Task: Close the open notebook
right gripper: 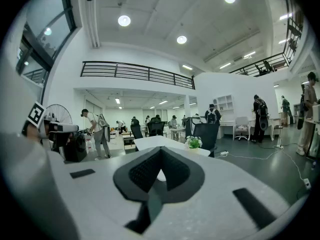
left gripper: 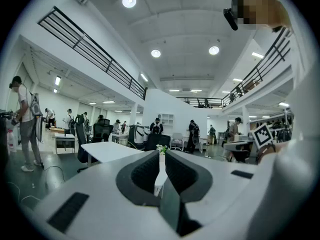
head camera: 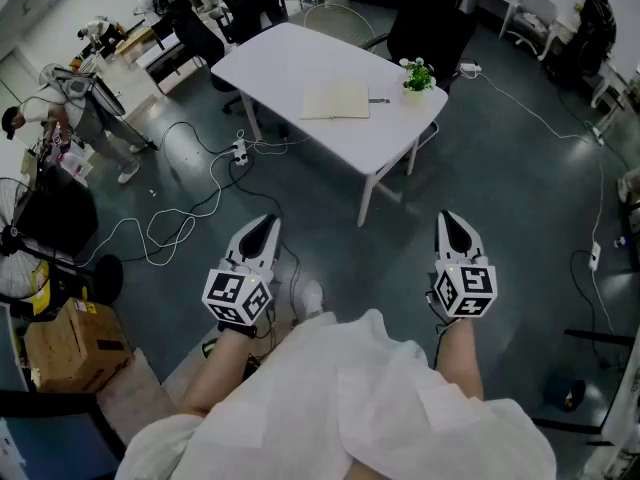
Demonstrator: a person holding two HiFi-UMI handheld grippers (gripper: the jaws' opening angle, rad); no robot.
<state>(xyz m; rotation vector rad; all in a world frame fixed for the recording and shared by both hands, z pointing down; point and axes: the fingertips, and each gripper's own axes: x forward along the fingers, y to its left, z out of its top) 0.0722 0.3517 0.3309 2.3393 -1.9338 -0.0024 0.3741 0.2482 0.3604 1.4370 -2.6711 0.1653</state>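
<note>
Here we stand with both sets of jaws well short of the open notebook.
The notebook (head camera: 335,99) lies open and flat near the middle of the white surface (head camera: 290,58), with a small potted plant (head camera: 417,75) just beyond its right page. We hold the 2 grippers out in front of us over the floor, well apart from the surface, with the notebook ahead and roughly between their lines. In its own view, the jaws of the left gripper (head camera: 264,220) stand a thin slit apart with nothing between them; only the far plant (left gripper: 161,149) shows through the gap. The jaws of the right gripper (head camera: 450,216) meet at their tips and hold nothing, and beyond them the surface (right gripper: 152,143) and plant (right gripper: 193,142) show in the distance.
</note>
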